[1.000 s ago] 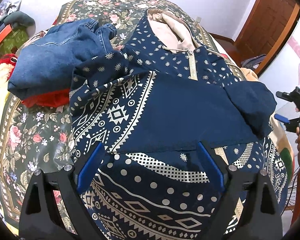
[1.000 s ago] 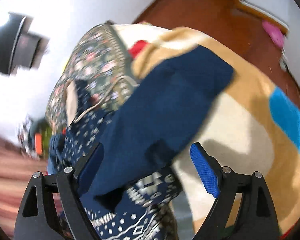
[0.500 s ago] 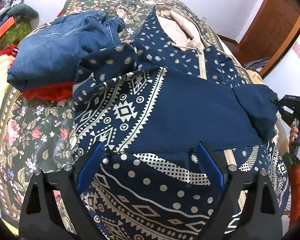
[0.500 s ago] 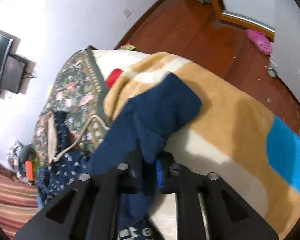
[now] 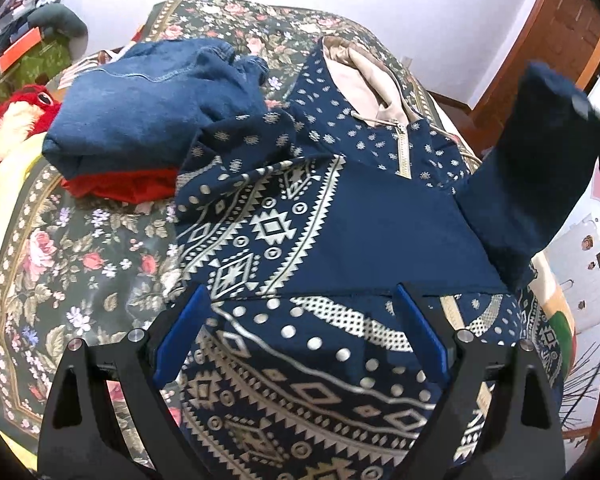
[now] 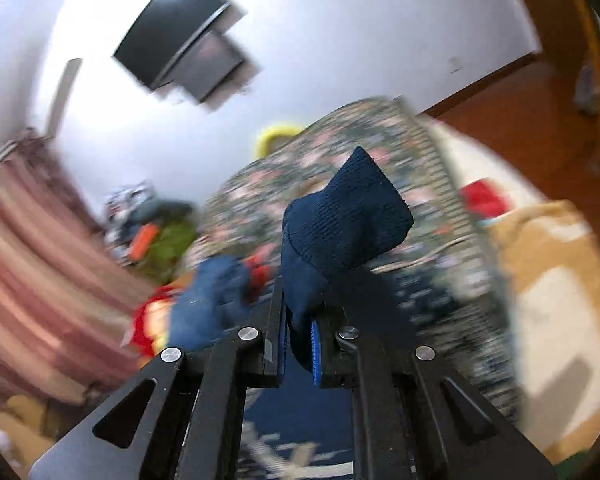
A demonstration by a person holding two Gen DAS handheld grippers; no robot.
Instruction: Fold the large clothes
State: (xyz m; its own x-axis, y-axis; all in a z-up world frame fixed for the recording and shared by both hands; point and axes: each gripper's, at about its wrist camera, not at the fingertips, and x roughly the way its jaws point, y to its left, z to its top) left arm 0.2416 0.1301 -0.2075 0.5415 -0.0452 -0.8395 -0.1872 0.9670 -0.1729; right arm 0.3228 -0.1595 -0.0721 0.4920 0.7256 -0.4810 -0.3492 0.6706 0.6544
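While it lies spread on the bed: the patterned navy hoodie [image 5: 340, 232] covers the floral bedspread [image 5: 80, 260], hood toward the far end.
Right gripper [image 6: 300, 332]: jaws clamped on the plain navy sleeve cuff [image 6: 348, 216], which is lifted off the bed at the hoodie's right side.
Left gripper [image 5: 300, 332]: jaws apart, above the hoodie's lower front, gripping nothing.
Beside the hoodie: folded denim garment [image 5: 148, 108] resting on a red cloth [image 5: 124, 184].
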